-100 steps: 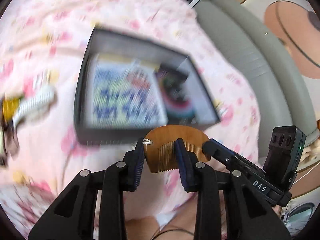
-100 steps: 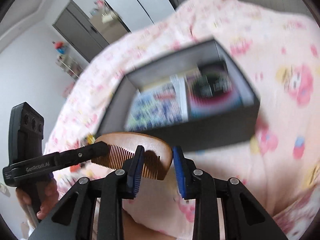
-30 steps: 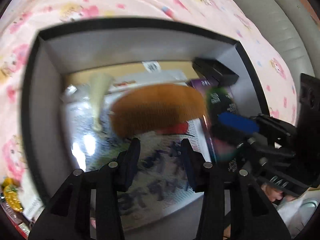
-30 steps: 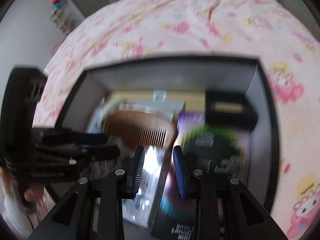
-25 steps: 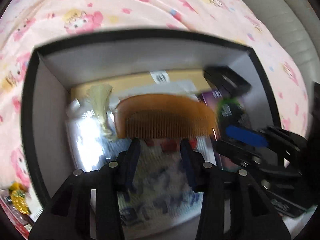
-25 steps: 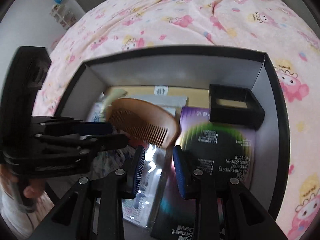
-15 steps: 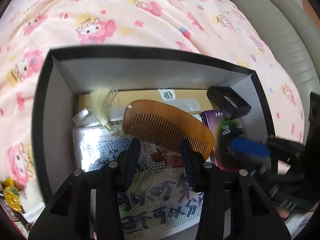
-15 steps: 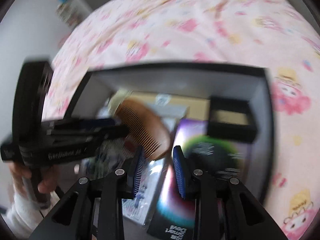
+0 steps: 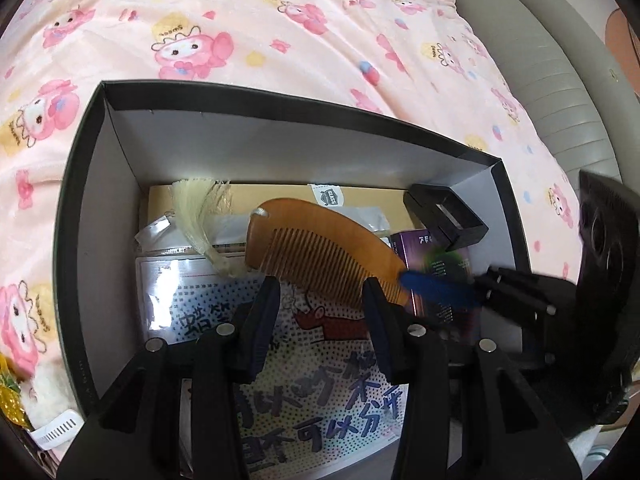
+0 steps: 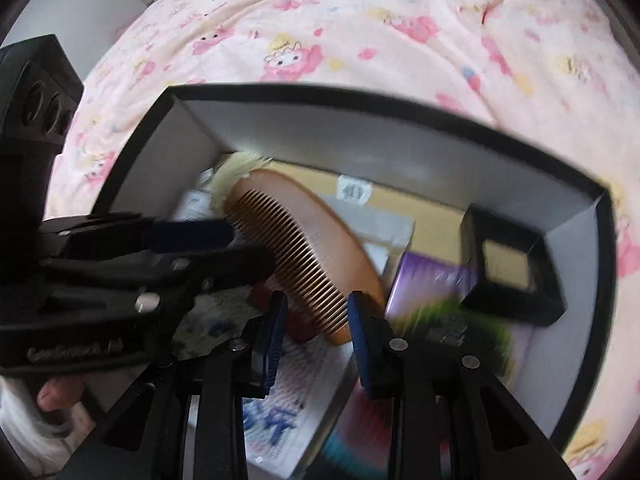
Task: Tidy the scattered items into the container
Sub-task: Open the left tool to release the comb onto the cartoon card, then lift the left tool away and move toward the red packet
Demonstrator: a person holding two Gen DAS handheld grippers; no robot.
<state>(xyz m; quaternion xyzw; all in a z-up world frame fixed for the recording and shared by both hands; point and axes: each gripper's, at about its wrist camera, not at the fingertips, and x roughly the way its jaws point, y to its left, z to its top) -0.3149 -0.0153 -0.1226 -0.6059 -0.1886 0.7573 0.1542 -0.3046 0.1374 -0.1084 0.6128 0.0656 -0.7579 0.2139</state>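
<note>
A brown wooden comb (image 9: 320,248) with a pale tassel (image 9: 200,216) lies slanted inside the black box (image 9: 280,94), on top of the packets there. My left gripper (image 9: 320,292) hangs open just short of the comb's teeth with nothing between its fingers. A blue pad (image 9: 436,289) of my right gripper reaches the comb's right end. In the right wrist view the jaws of my right gripper (image 10: 318,320) are opening, with the tip of the comb (image 10: 304,240) between them and a gap beside it. My left gripper (image 10: 250,248) comes in from the left.
In the box lie a printed booklet (image 9: 320,380), a purple packet (image 10: 432,280) and a small black case (image 9: 444,216). The box sits on a pink patterned bedcover (image 9: 280,20), beside a grey padded edge (image 9: 540,60). Outside its left wall lie a yellow item (image 9: 12,396) and a white one (image 9: 48,400).
The comb was carried in front of the box and is now inside it. Over the last second it went from level to slanting down to the right, and the tassel settled.
</note>
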